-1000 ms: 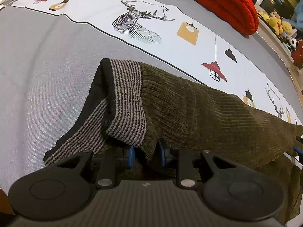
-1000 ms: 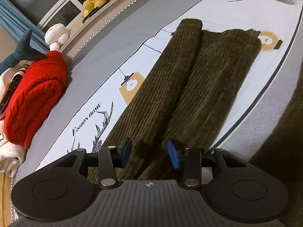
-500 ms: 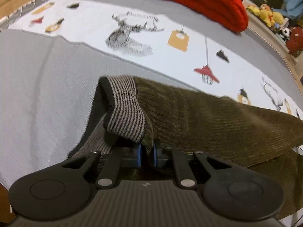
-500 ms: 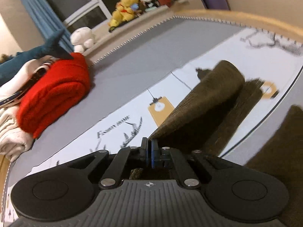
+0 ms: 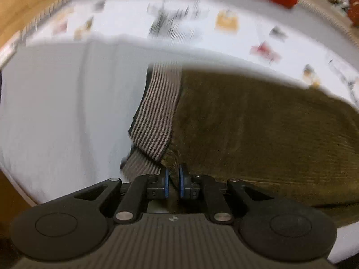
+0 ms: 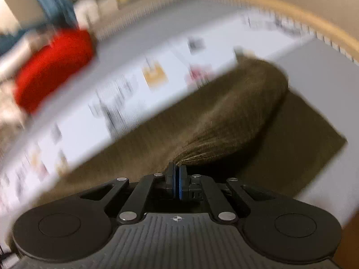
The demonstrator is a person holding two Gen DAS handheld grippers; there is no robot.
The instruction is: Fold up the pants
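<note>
Both views were motion-blurred, far field worst. The bed (image 5: pixel 56 112) filled most of each frame: grey sheet near and left in the left wrist view, a white printed strip (image 5: pixel 202 27) across the far side. Its prints were smeared to colour blobs; none readable.

The pants (image 5: pixel 258 130), olive-brown corduroy, lay on the bed, spreading right from centre in the left view and cut off at the right edge. In the right view, the pants (image 6: pixel 224 116) ran from the claw toward a raised, rounded fold at far right, with a flatter layer lying beneath it on the right. Which leg was which: couldn't tell.

A red bundle (image 6: pixel 53 67) sat far left in the right view, blurred; only its lower edge showed at the top of the left view.

The striped waistband (image 5: pixel 157 116) was turned over at the pants' left end; its lower part was hidden behind the left claw.

Left claw (image 5: pixel 173 180): nearly closed, cloth pinched at the waistband corner, with a narrow gap filled by fabric. Right claw (image 6: pixel 177 180): pads pressed together, a bunched pleat of corduroy fanning out from them.
</note>
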